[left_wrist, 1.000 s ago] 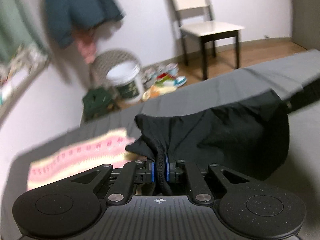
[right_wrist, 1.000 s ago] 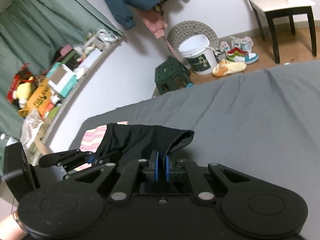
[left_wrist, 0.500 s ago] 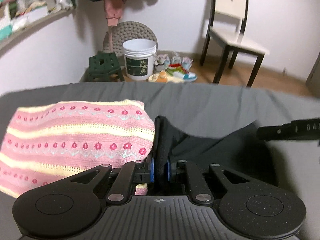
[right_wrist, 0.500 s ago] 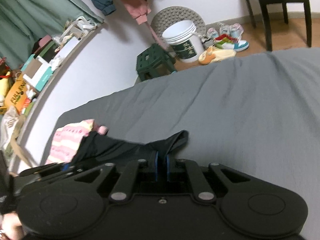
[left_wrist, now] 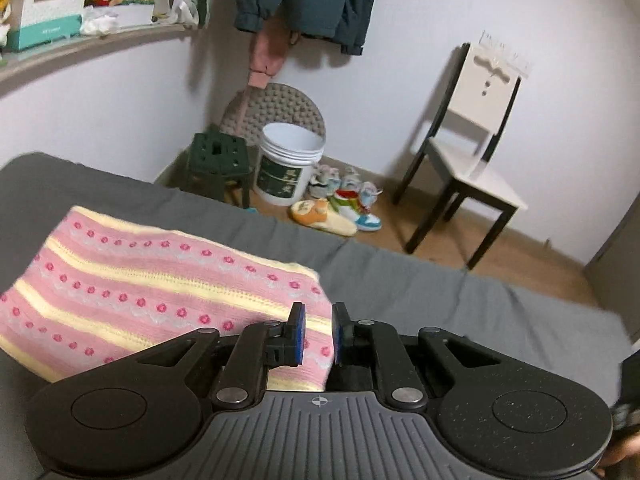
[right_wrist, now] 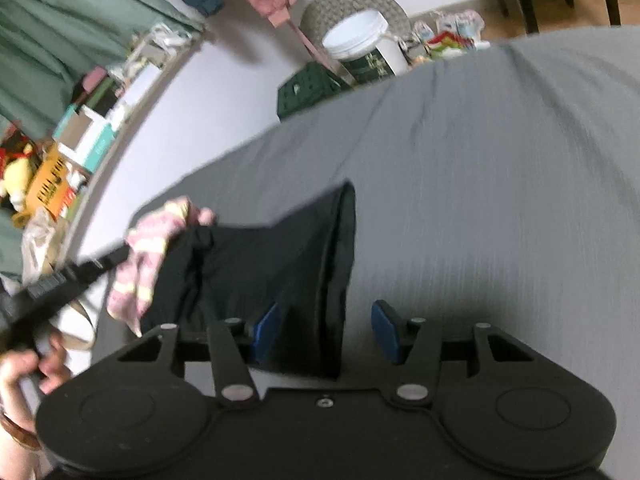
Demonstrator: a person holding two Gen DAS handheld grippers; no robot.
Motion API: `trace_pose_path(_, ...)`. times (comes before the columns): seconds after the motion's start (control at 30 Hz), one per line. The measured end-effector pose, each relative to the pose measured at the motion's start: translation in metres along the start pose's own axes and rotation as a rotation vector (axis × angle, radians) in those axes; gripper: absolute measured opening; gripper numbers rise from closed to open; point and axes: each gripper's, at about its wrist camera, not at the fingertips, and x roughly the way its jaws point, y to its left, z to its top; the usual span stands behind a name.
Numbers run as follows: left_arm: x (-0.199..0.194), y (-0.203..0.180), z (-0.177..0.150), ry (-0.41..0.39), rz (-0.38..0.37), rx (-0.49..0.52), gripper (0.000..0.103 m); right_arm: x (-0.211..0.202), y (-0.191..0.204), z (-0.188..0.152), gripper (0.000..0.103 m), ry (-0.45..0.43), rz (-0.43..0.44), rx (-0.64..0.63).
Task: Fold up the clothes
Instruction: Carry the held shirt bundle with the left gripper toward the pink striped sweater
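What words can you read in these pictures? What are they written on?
White bucket: its dark label has pale characters, too blurred to read.
Orange box on the shelf: dark block letters, too smeared to read.
Teal-and-white box: small print on its teal band, too small to read.
Nothing else carries writing that shows, so no text can be quoted.

Left black two-finger gripper (left_wrist: 318, 334) sits low centre of its view, blue-padded jaws slightly parted, nothing between them. Right black two-finger gripper (right_wrist: 326, 330) has its jaws spread wide. A bare hand (right_wrist: 30, 364) grips the left tool's handle at lower left.
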Motion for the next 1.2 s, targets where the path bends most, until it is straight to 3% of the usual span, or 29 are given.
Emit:
trace_pose_path(0.17,-0.002,-0.005,-0.020,0.024,-0.075,0.038,0.012,0.006,0.009,-0.014,0.042,0.005,-0.001,-0.020)
trace_pose_path(0.23,-0.001,-0.009,-0.030,0.033,-0.078,0.062,0.012,0.009,0.011,-0.016,0.029,0.009,0.005,-0.017)
trace_pose_path(0.4,-0.010,-0.010,-0.045,0.022,-0.098,0.051,0.012,0.011,0.006,-0.022,0.010,-0.035,-0.021,0.072)
trace_pose_path(0.7,-0.021,0.001,-0.046,0.022,-0.095,0.010,0.012,-0.008,0.000,-0.030,0.008,-0.072,-0.015,0.129)
trace_pose_path(0.77,-0.021,0.002,-0.049,0.030,-0.090,0.006,0.012,-0.005,-0.004,-0.030,0.010,-0.057,-0.016,0.159)
trace_pose_path(0.87,-0.023,0.001,-0.055,0.034,-0.086,0.006,0.012,-0.005,-0.010,-0.028,0.030,-0.075,0.003,0.210)
trace_pose_path(0.93,-0.026,0.000,-0.063,0.033,-0.101,-0.019,0.012,-0.012,-0.009,-0.024,0.055,-0.139,-0.002,0.201)
trace_pose_path(0.97,-0.027,0.000,-0.067,0.031,-0.110,-0.036,0.012,-0.014,-0.010,-0.018,0.058,-0.168,-0.003,0.196)
trace_pose_path(1.07,-0.032,-0.004,-0.084,0.020,-0.144,-0.084,0.012,-0.010,-0.014,0.001,0.056,-0.188,0.008,0.200)
trace_pose_path(1.2,-0.038,-0.014,-0.104,0.019,-0.166,-0.108,0.012,0.016,-0.018,0.024,0.051,-0.148,0.001,0.215)
